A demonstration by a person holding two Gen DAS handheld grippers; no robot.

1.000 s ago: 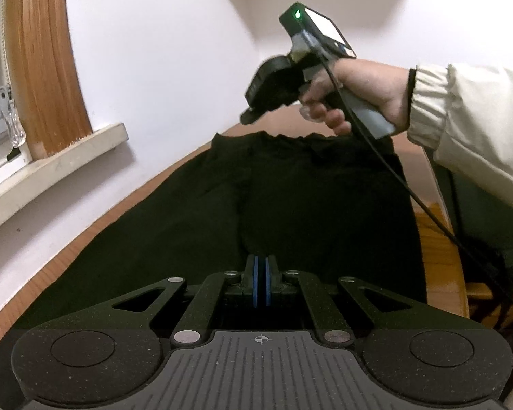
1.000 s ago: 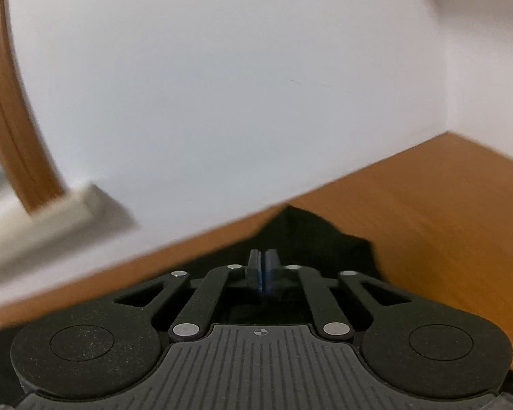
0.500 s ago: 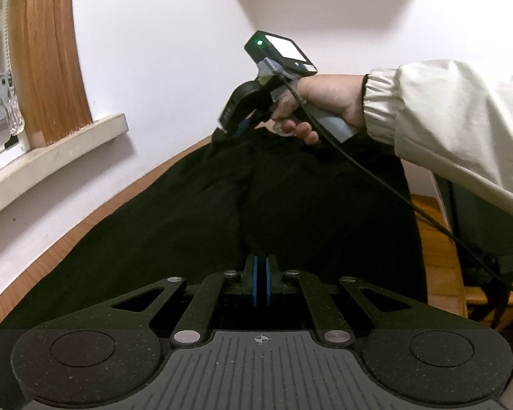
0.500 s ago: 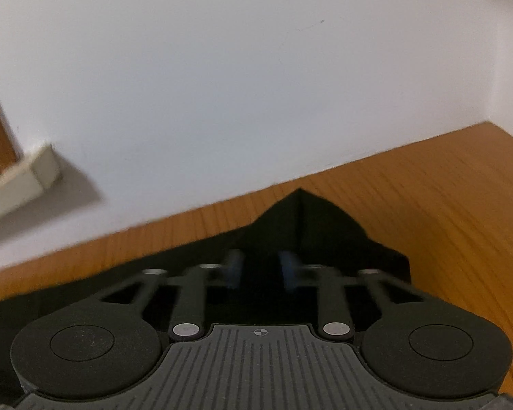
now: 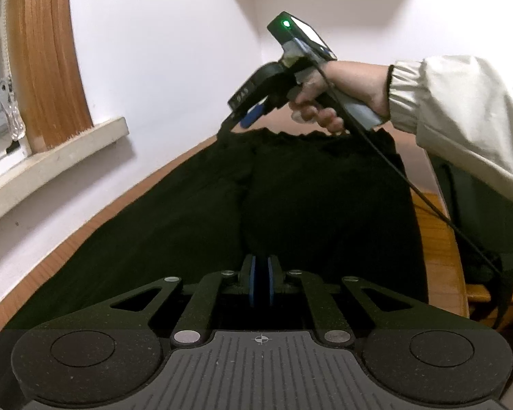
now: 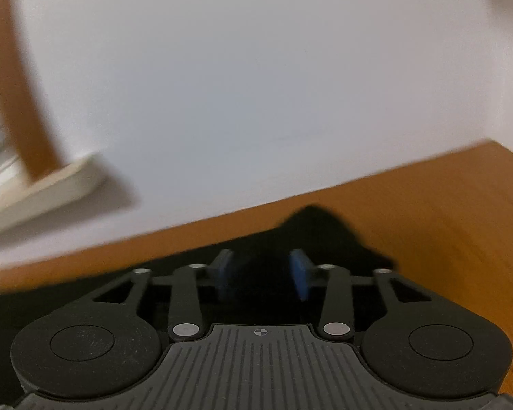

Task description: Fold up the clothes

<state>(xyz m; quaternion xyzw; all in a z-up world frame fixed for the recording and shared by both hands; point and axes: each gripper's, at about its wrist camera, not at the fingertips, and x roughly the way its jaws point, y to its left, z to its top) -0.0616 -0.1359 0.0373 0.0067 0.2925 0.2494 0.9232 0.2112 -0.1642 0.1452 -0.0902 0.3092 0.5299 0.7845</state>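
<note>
Both ends of the black trousers [image 5: 307, 212] are being released — the right gripper [image 6: 261, 273] is opening over the far corner, the left gripper [image 5: 260, 283] is parting slightly, cloth between unclear; next comes regrasping.

The plain black cloth garment [image 5: 325, 212] lies on the orange-brown wood-grain table [image 6: 444, 239]. Both black claws, left [image 5: 260, 282] and right [image 6: 261, 278], carry blue pads [image 6: 299, 278]. The wall [image 5: 160, 68] is plain white, the person's sleeve [image 5: 461, 109] pale beige, the window frame [image 5: 48, 61] streaked orange wood.

Motion blur smears the window ledge [image 6: 61, 188] (perhaps a sill) in the right wrist view.
</note>
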